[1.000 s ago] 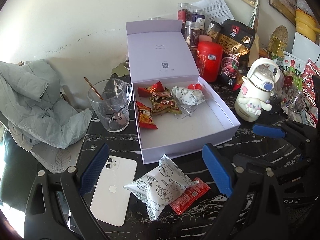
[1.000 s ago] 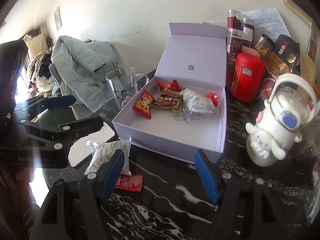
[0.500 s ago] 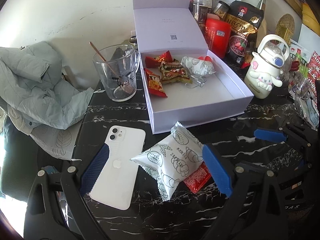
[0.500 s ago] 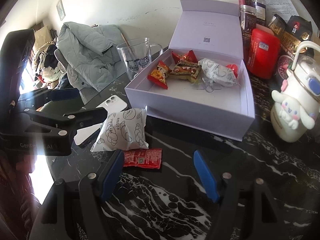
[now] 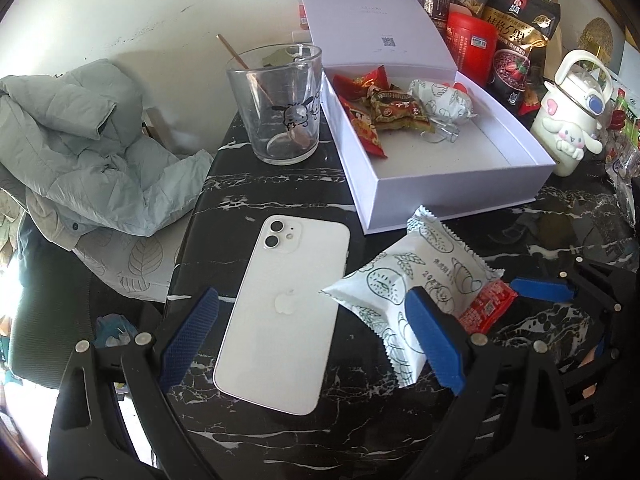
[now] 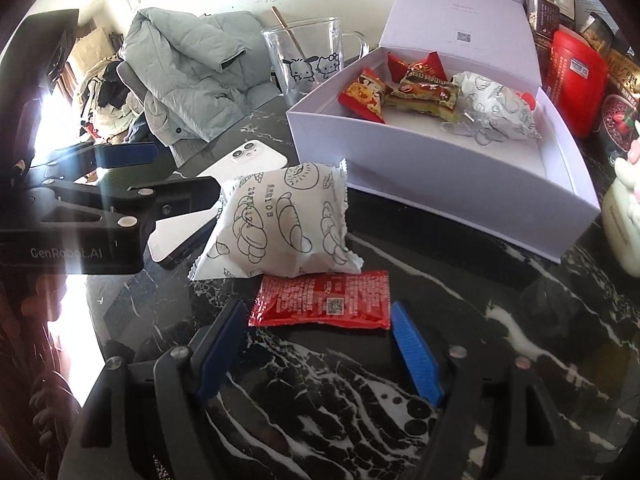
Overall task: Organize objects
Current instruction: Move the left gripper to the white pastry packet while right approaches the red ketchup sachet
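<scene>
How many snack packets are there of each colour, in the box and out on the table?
White packets with drawings: 2, one on the table, one in the box
Plain red packets: 2, one on the table, one in the box
Red packet with a cartoon print: 1
Brown and green packet: 1
Total: 6
</scene>
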The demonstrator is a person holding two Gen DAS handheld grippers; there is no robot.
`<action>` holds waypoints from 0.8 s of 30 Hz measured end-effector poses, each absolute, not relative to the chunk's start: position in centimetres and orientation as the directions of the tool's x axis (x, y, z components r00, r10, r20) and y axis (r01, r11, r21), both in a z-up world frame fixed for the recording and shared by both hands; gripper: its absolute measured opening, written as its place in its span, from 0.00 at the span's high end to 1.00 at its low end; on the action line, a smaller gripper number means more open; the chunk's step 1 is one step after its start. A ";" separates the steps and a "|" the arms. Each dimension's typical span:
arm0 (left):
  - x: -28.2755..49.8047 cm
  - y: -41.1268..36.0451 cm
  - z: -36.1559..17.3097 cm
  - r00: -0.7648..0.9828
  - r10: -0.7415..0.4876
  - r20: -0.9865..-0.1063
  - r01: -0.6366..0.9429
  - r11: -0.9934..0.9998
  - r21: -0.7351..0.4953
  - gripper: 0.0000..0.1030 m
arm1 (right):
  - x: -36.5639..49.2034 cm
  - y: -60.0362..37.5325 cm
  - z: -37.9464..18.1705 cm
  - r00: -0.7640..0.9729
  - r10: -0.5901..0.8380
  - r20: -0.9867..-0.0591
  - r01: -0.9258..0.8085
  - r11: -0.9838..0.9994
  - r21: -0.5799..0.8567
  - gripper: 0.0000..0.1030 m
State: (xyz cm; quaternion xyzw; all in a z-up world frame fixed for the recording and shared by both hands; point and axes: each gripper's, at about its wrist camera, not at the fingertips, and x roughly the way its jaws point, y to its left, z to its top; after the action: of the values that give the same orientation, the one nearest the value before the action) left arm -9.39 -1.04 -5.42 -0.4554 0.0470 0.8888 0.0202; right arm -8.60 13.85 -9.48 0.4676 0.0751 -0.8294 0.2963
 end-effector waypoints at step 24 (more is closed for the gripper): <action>-11.2 3.6 -6.1 -0.563 0.206 -0.801 -0.311 -0.950 -0.025 0.08 | -8.0 17.8 -10.4 -0.456 -0.367 -0.811 0.555 -0.830 0.064 0.25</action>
State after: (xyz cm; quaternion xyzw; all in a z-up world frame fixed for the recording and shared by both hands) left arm -11.21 3.55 -6.10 -0.4441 0.0595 0.8819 0.1465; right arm -8.03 17.80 -10.37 0.4449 0.1054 -0.8467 0.2721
